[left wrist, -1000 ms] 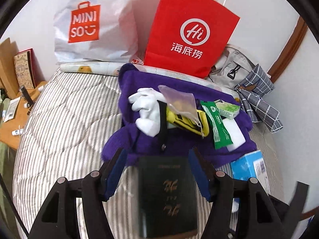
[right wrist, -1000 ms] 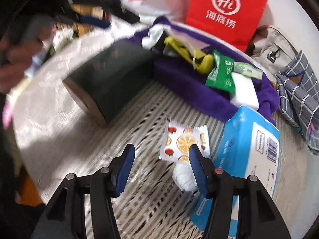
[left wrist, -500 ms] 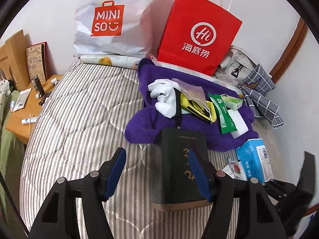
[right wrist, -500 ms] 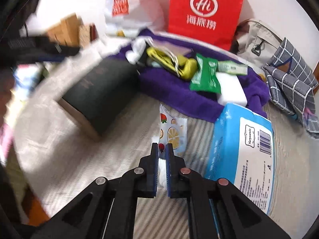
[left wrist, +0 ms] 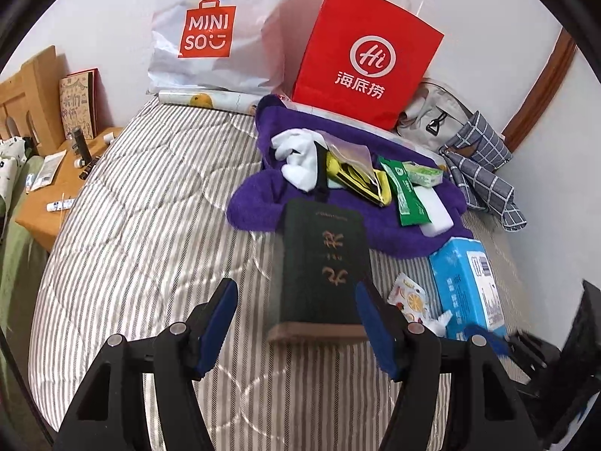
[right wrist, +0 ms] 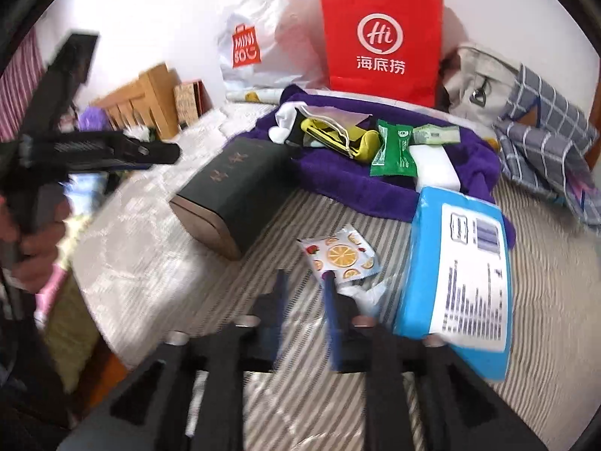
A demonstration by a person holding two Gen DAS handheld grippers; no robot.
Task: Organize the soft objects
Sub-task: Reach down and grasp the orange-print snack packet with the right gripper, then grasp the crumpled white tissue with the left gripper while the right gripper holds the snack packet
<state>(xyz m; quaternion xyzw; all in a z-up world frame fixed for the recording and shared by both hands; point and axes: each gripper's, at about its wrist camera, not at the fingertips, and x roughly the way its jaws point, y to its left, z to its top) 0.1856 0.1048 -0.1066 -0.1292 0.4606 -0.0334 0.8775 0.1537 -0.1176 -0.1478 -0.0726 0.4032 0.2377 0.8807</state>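
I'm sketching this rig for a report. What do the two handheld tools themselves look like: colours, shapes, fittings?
Both match. The left tool has black angular linkage arms with round silver pivot pins and two flat fingers faced with blue pads. The right tool, blurred, shows the same black frame, silver pins and blue pads. No cables, sleeves or markings show.

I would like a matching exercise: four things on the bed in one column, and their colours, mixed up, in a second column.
Things:
1. towel
2. paper bag
3. tissue pack
4. box

Colours:
a. red
b. dark green
c. purple
d. blue

Pairs: 1-c, 2-a, 3-d, 4-b
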